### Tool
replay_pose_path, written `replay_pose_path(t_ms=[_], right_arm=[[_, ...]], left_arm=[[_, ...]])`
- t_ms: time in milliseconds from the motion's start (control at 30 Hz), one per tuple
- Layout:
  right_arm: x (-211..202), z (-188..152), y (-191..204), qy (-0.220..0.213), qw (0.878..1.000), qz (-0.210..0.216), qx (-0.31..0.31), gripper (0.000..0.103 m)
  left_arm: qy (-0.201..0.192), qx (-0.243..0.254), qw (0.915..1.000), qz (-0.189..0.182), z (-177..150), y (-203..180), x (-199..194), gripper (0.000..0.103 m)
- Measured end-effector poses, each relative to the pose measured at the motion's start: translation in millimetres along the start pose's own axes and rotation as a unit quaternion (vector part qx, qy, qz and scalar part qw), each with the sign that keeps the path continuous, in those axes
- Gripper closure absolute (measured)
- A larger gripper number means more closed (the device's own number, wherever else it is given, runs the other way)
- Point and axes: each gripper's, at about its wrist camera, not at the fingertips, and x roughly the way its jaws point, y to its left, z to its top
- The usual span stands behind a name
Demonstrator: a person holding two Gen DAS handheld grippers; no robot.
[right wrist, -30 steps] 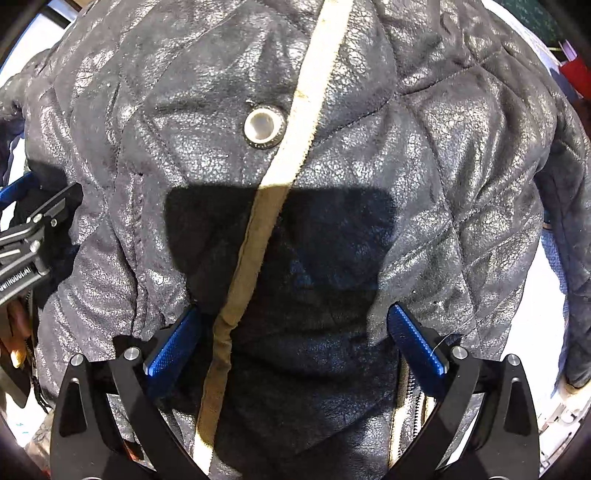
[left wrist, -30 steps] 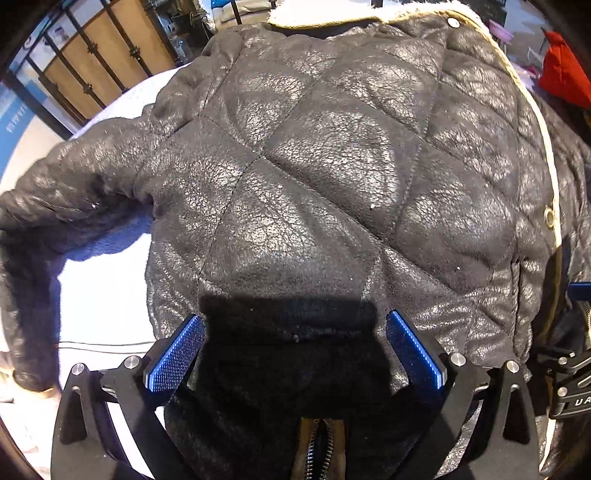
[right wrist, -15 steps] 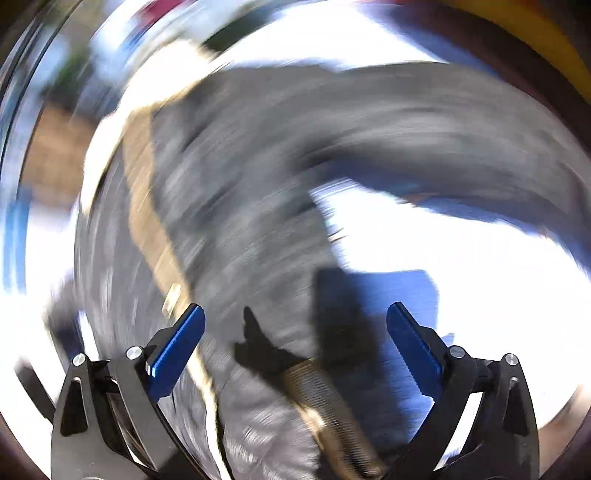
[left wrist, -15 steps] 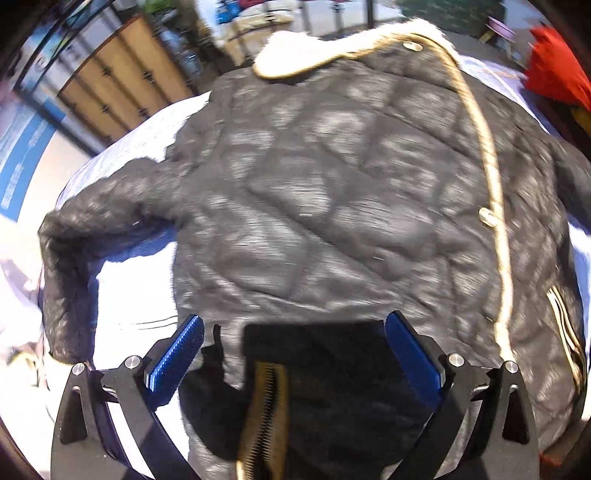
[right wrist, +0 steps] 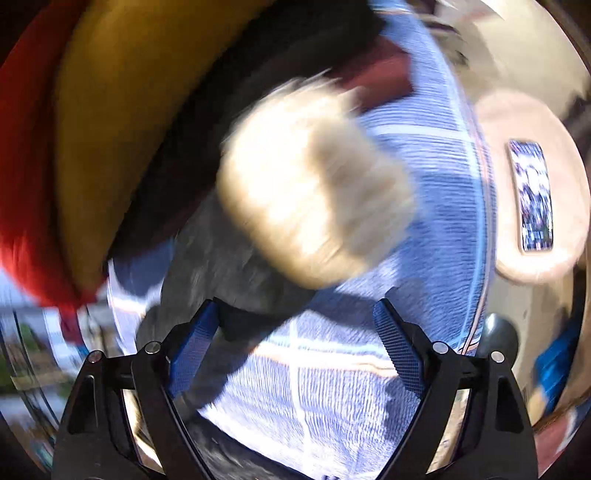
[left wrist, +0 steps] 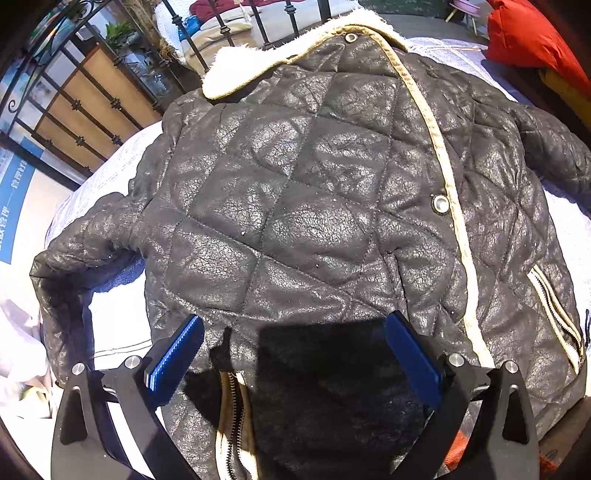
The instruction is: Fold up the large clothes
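Jacket (left wrist: 295, 206) spread flat, nothing folded yet.
Your left gripper (left wrist: 295, 354) gapes empty; your right gripper (right wrist: 295, 339), narrowing, holds nothing near the cuff (right wrist: 310, 188).

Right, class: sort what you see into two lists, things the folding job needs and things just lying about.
Job:
jacket
left gripper
right gripper

Lying about:
red cushion
phone
bed rails

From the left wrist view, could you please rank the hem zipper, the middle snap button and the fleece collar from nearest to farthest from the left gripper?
From the left gripper:
1. Hem zipper, low between the fingers, left of centre.
2. Middle snap button, right of centre, beside the cream trim.
3. Fleece collar, at the jacket's top.
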Motion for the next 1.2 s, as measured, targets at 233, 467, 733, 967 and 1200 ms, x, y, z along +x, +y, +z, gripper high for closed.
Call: replay_pose_path(t_ms=[233,467,733,967,1200], right_arm=[[17,37,-19,0.018,0.995,0.052,0.085,0.053],[18,50,24,-0.002,1.0,0.021,0.006,0.088],[-37,-34,156,-0.139,0.92,-0.076,-0.357,0.091],[-79,-177,285,-0.153,0.783,0.044,-0.601,0.091],[-55,-399,337,-0.029,0.594,0.159,-0.788,0.091]], left_arm=[[0.007,-0.003,1.0,0.0,-3,5,3,0.006],[0.017,-0.027,0.9995,-0.004,-8,19,7,0.006],[0.011,-0.044,0.9988,-0.018,-2,24,10,0.006],[-0.003,-0.089,0.9958,-0.021,2,48,7,0.006],[-0.007,-0.174,0.9847,0.001,-7,106,3,0.006]])
